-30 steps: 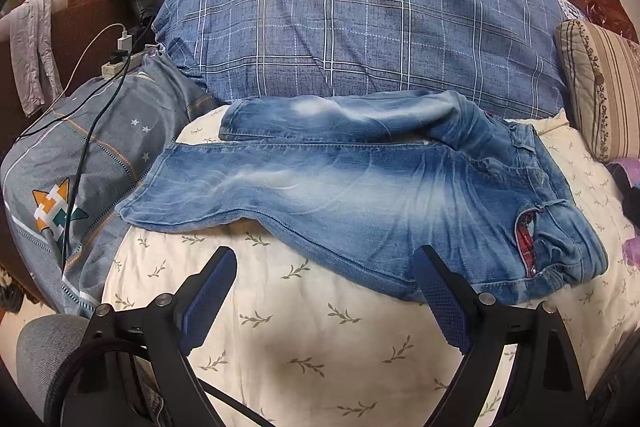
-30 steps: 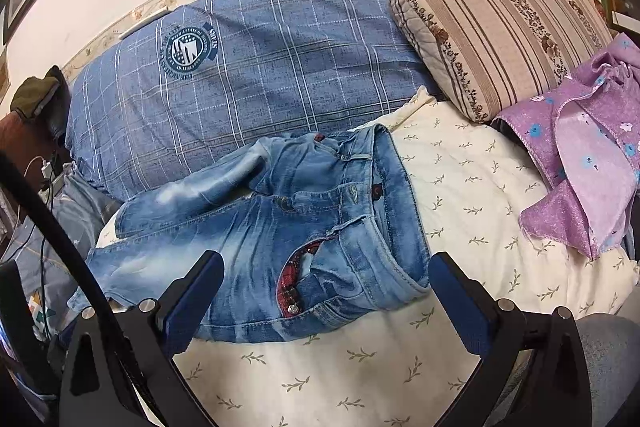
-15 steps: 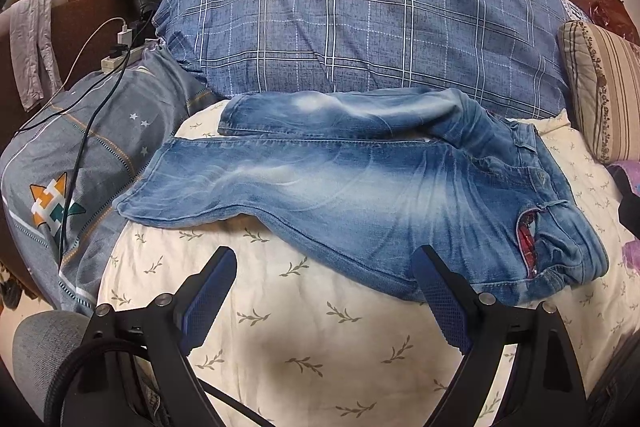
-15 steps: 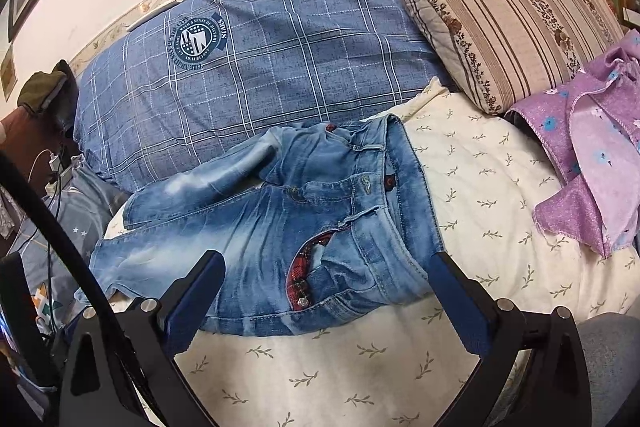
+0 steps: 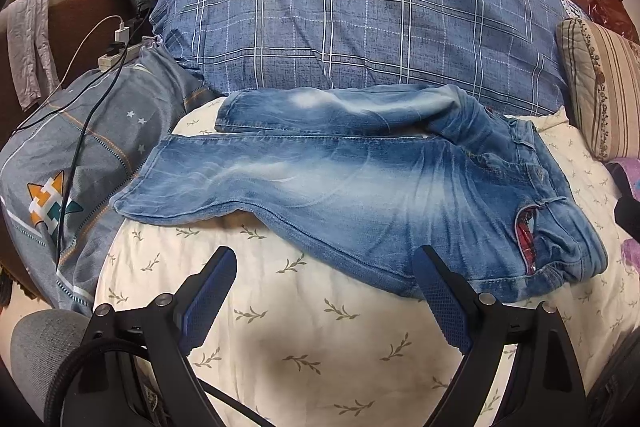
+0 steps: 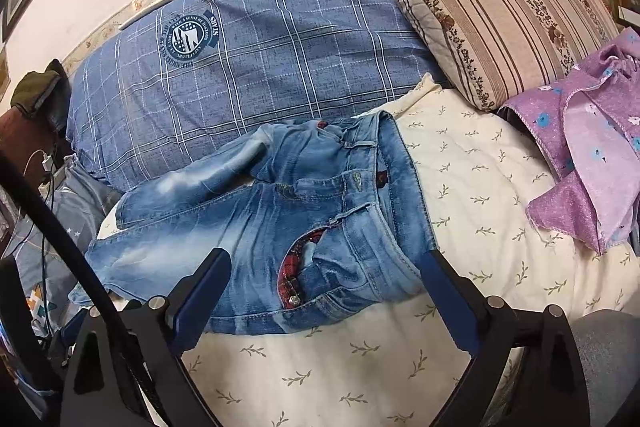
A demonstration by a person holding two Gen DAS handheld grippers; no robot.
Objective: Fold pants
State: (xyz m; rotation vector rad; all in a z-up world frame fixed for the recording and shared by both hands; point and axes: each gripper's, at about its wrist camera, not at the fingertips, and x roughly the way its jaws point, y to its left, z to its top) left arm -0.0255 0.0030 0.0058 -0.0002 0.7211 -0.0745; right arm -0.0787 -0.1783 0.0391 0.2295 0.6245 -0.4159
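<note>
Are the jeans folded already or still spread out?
Spread out. The jeans lie at full length across the bed, both legs side by side, no part turned back over another.

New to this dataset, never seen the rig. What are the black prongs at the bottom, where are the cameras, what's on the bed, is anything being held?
No robot here: a person holds a two-finger gripper in each hand, each with a fisheye camera looking along its fingers. The prongs are those fingers. One picture shows the left gripper, the other the right gripper. Both are open and hold nothing. On the leaf-print bedsheet lie jeans, unfolded, legs to the left, waist to the right. Behind them is a blue plaid pillow; at right, a striped pillow and purple cloth.
</note>
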